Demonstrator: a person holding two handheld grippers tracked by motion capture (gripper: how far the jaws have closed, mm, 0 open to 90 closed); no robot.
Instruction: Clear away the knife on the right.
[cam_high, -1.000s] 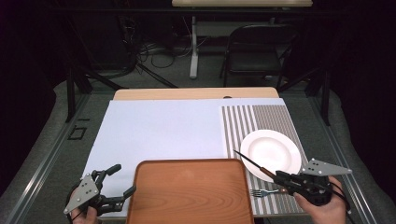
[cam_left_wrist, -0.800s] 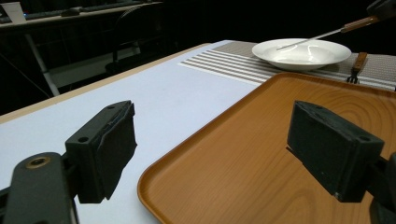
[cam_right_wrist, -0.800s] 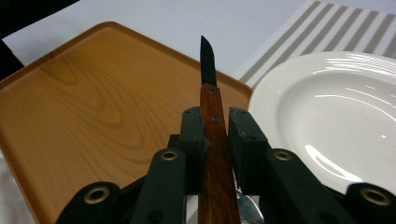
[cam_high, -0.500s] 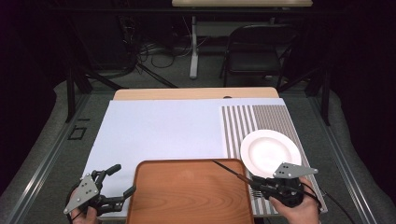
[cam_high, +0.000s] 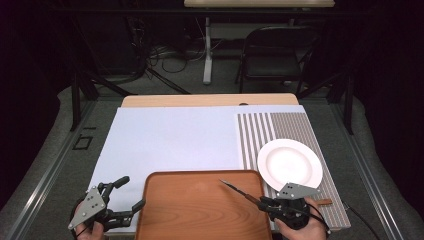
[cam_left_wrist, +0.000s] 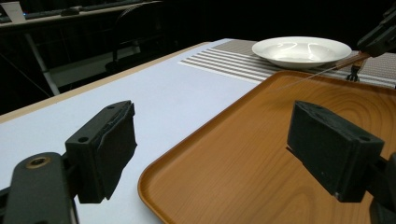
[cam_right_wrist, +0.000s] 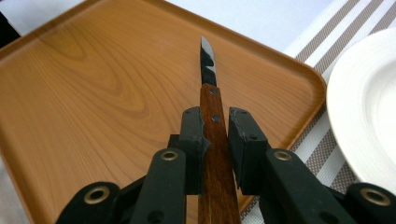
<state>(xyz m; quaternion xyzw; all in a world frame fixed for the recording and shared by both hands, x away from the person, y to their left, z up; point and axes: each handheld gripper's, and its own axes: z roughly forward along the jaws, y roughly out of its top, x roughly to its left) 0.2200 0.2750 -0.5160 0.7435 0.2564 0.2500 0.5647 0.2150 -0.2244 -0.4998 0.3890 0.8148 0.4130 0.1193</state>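
Across the wooden tray (cam_high: 200, 210) you are holding the knife (cam_right_wrist: 212, 121) clamped in your right gripper (cam_right_wrist: 215, 135); your left gripper (cam_left_wrist: 224, 144) is hanging wide open, gripping nothing.

This looks like a lab or recording studio set up to mimic a dining place. The worktop (cam_high: 170, 145) is covered with a plain pale sheet and stands inside a dark metal frame (cam_high: 75, 100), with black surroundings on all sides. Loose cables (cam_high: 165, 57) lie tangled on the grey carpeted floor (cam_high: 50, 150) behind it, beside the leg of another table (cam_high: 207, 50) and a black folding chair (cam_high: 272, 55). On the worktop, a striped placemat (cam_high: 280, 130), a white plate (cam_high: 290, 164) and a wooden tray (cam_high: 200, 210) form a staged meal setting.
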